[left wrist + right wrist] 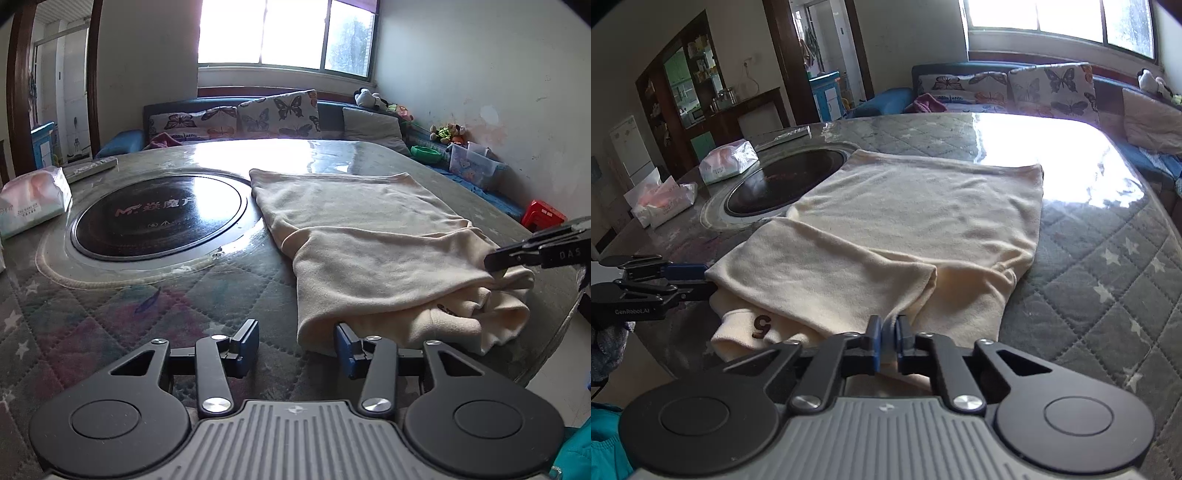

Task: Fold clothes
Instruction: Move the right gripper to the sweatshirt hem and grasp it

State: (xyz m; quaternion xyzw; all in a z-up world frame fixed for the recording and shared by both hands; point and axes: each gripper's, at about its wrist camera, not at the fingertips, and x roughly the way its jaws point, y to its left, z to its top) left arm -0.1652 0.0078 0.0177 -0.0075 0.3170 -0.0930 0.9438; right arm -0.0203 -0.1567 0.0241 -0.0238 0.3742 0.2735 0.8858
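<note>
A cream garment [373, 236] lies partly folded on the quilted table [110, 314], with one side flap turned over its body and a dark number showing at the collar end [761, 326]. My left gripper [295, 345] is open at the garment's near corner; its right finger [343, 347] touches the cloth edge. From the right wrist view, the left gripper [701, 280] sits against the garment's left corner. My right gripper [888, 332] is shut on the garment's [923, 206] near edge. It also shows as my right gripper [493, 262] at the far right, pinching cloth.
A round black cooktop [159, 218] is set into the table left of the garment. Tissue packs [33, 203] and a remote [90, 168] lie beyond it. A sofa with butterfly cushions [277, 112] runs behind the table. A red stool [543, 216] stands past the right edge.
</note>
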